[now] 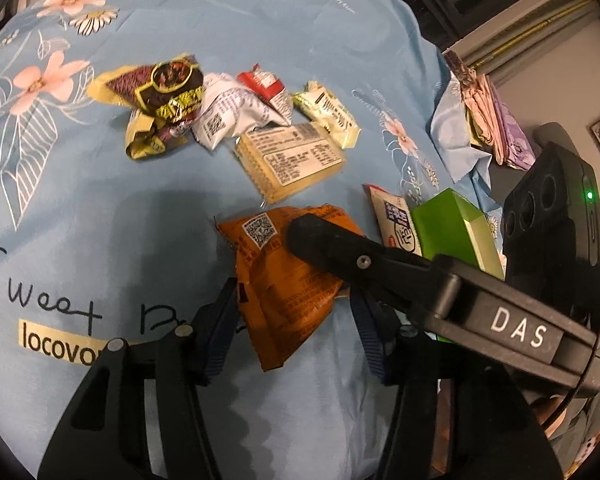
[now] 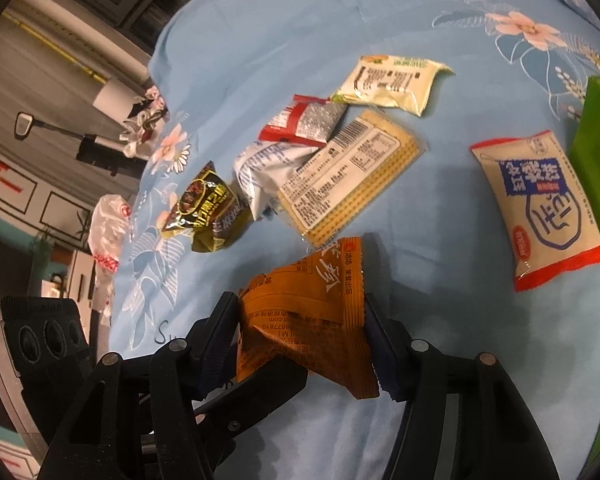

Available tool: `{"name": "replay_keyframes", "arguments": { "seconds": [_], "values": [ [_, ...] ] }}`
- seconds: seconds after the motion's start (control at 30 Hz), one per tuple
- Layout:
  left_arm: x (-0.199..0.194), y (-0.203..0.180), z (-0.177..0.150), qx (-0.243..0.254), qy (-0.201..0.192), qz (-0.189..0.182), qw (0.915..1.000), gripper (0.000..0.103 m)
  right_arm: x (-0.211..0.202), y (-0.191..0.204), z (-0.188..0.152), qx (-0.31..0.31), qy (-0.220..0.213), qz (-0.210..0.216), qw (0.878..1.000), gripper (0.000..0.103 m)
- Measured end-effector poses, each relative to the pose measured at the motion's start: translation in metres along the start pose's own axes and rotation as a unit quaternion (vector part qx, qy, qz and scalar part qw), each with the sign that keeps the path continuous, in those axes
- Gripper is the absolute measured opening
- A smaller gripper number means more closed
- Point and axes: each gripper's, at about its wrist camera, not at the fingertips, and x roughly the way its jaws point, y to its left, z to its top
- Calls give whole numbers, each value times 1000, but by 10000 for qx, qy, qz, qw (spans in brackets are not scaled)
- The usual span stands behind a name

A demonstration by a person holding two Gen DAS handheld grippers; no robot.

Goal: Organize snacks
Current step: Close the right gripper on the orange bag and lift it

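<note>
An orange snack packet (image 1: 284, 284) hangs above the blue flowered cloth (image 1: 100, 208). My right gripper (image 2: 302, 338) is shut on the orange packet (image 2: 312, 312); one of its fingers (image 1: 340, 248) crosses the left wrist view from the right. My left gripper (image 1: 292, 320) has its jaws apart on either side of the packet, and I cannot tell if the pads touch it. On the cloth beyond lie a cracker pack with a label (image 1: 292, 160), a dark yellow-edged packet (image 1: 160, 96), a white crumpled packet (image 1: 232, 112), a red-white packet (image 1: 266, 88) and a pale yellow packet (image 1: 332, 114).
A green box (image 1: 456, 228) stands at the right, with a white and red packet (image 1: 396, 220) beside it; these show in the right wrist view as box (image 2: 596, 168) and packet (image 2: 540, 208). Folded cloths (image 1: 488, 116) lie at the cloth's far right edge.
</note>
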Motion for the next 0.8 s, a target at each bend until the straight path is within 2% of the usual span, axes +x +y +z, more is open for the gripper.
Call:
{"name": "replay_keyframes", "arguments": {
  "seconds": [0.37,0.8],
  "values": [
    [-13,-12,1,383,-339,-8,9987,55,-16,8,-2,-128,-241,121,9996,63],
    [-23,-21,-1,574,-610,-105,9964,55,-31,15,-2,-333,-478,281,9979,63]
  ]
}}
